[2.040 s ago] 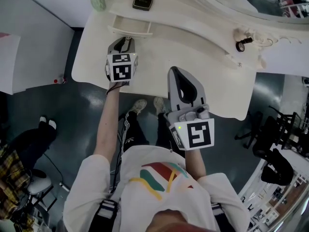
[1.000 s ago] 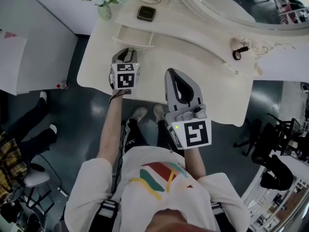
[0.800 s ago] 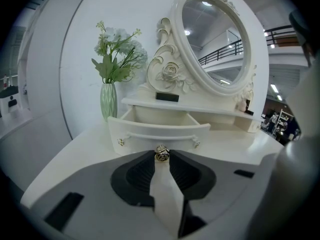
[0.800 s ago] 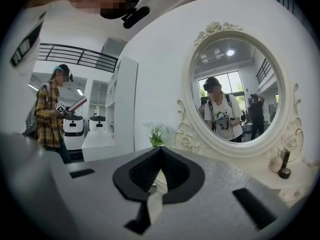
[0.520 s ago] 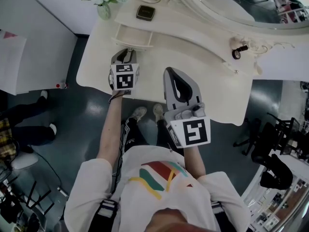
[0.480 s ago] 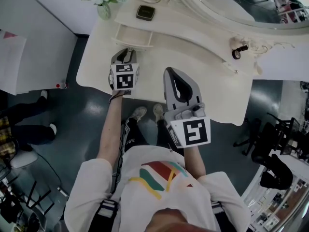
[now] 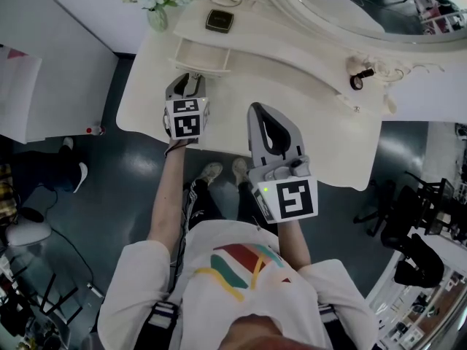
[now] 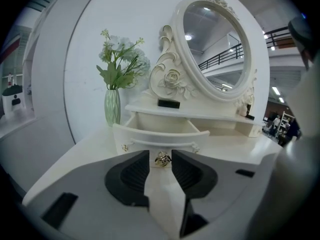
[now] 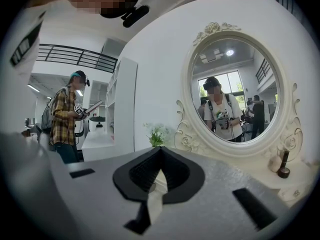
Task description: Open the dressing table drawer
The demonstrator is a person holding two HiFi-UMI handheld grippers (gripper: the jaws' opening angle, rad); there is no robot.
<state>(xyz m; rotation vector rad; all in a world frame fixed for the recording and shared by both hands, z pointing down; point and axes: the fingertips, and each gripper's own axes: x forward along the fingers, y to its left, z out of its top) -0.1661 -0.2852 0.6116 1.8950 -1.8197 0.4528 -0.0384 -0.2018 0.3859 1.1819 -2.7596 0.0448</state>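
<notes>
1. Head view: the cream dressing table [image 7: 314, 100] fills the upper frame. Its small drawer [image 7: 201, 53] sits at about 11 o'clock, already pulled out, with its inside showing.
2. Your left gripper [image 7: 188, 80] is just at 6 o'clock of the drawer front and points at it.
3. In the left gripper view, the gold knob [image 8: 162, 159] stands between the two tips. The jaws have just been opening. A sliver of gap shows on the knob's left side. The right pad is very close, and contact there cannot be told. The pads no longer look pressed on it.
4. Your right gripper [image 7: 271, 122] hovers at about 4 o'clock of the left one, over the table's front part. Its jaws are pressed together on nothing, well apart from the drawer.
5. Judged from this, the pull looks done and the step in hand is letting go of the knob.
6. The next move calls for keeping the left jaws spread and backing straight toward 6 o'clock. That way the tips clear the knob without nudging the drawer shut.
</notes>
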